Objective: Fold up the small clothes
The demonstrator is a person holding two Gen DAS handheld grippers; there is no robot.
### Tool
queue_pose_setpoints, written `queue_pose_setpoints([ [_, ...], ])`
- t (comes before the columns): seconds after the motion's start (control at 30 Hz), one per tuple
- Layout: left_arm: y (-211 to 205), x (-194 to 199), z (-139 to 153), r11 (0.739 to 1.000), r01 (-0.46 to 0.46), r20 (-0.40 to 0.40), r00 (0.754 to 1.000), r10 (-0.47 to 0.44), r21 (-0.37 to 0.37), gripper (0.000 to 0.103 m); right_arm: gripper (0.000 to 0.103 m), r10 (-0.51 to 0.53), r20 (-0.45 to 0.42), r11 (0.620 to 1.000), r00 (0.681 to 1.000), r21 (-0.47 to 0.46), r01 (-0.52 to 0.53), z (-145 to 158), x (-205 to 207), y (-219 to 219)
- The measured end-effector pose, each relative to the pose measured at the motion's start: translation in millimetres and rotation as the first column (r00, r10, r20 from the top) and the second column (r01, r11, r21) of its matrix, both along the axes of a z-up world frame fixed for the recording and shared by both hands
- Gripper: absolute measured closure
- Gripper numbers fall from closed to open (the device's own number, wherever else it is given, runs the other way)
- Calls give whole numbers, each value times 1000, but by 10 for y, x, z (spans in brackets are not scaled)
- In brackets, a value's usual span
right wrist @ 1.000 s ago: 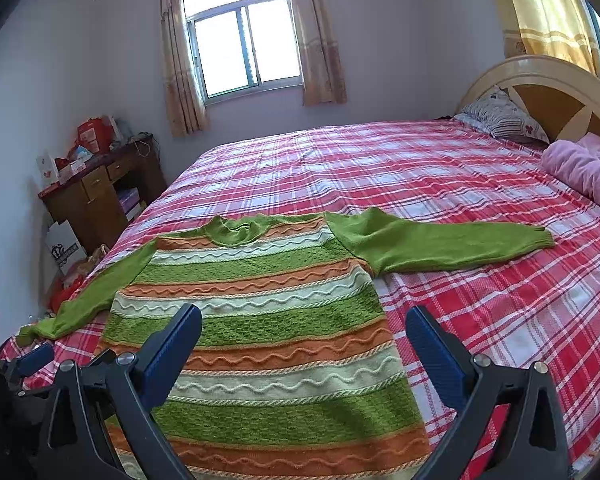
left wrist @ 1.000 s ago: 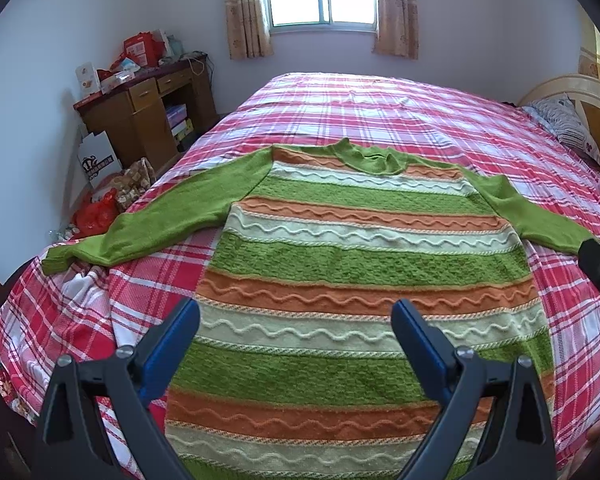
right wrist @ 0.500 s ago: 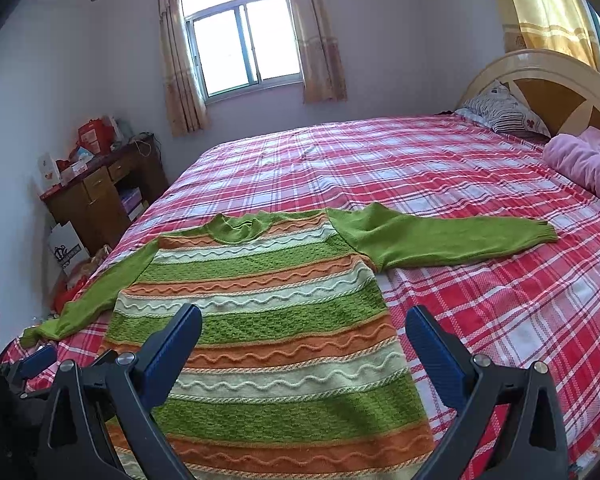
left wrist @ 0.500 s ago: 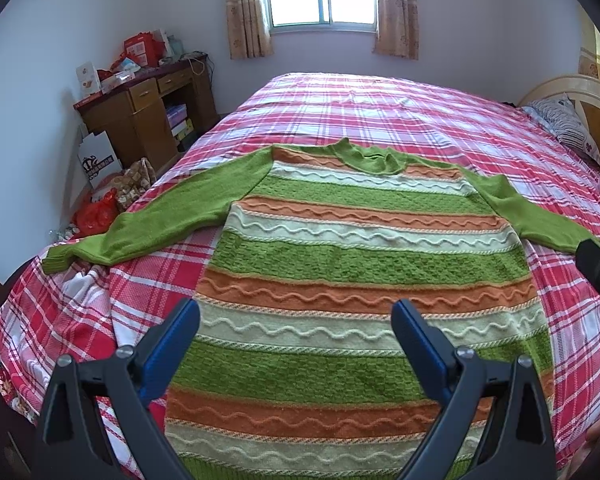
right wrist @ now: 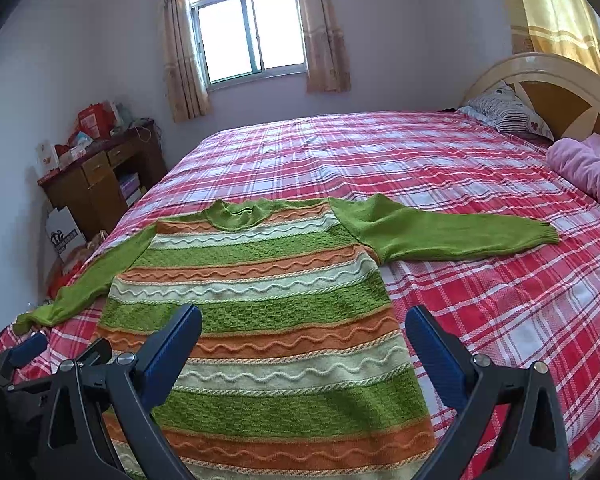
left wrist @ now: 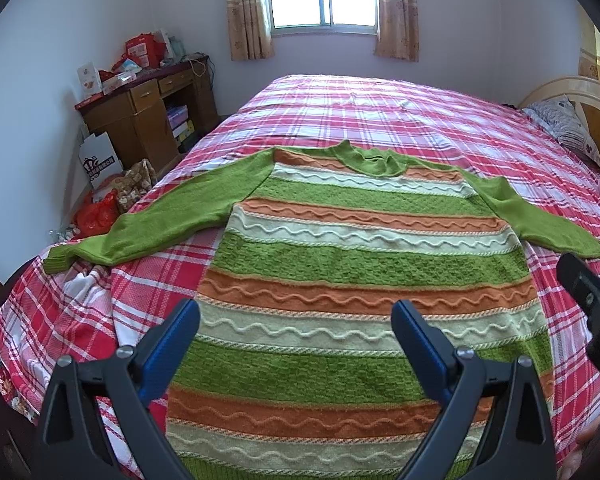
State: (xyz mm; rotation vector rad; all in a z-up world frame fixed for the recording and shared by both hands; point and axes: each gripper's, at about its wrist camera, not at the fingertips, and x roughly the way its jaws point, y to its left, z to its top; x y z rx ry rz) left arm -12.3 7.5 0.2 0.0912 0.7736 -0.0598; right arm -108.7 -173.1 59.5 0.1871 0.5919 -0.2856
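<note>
The sweater (left wrist: pixel 360 272) lay flat on the bed (left wrist: pixel 400 120), front up, neck toward the window and both sleeves spread wide. The left sleeve (left wrist: pixel 160 224) ran out to the bed's edge, its cuff resting where the cover began to drop away. The right sleeve (right wrist: pixel 444 232) stretched across the plaid cover toward the pillow end.

The left gripper (left wrist: pixel 296 328) hung above the lower body of the sweater with its jaws spread wide and nothing between them. The right gripper (right wrist: pixel 304 336) stood the same way over the lower right part of the sweater, wide open and empty. No fold appeared to have been started.

Several things could go wrong from here, as I judged it. The knit looked thick and loose, so a pinch might take only the top layer and leave the back behind, giving a skewed fold. A jaw pressed too deep might catch the bed cover along with the wool and drag it up. The left cuff sat so near the edge that a careless tug could slide that sleeve off the bed. With the two grippers close together over the hem, they might also knock against each other.

As for containers, the wooden desk (left wrist: pixel 148 112) by the wall had an open shelf holding what looked like boxes, and bags (left wrist: pixel 112 200) sat on the floor beside it; their contents could not be made out.
</note>
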Motion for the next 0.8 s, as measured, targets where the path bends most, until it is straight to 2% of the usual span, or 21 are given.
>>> queue_pose_setpoints([
  [0.43, 25, 17, -37, 1000, -13, 0, 1000, 13, 4, 4, 1, 8, -42, 999, 999, -51, -10, -45, 204, 99],
  [0.63, 61, 85, -81, 1000, -25, -11, 1000, 25, 6, 4, 1, 18, -35, 997, 999, -68, -20, -18, 291, 144],
  [0.8, 41, 163, -124, 1000, -27, -16, 1000, 27, 13, 4, 1, 8, -40, 998, 999, -58, -10, -49, 365, 89],
])
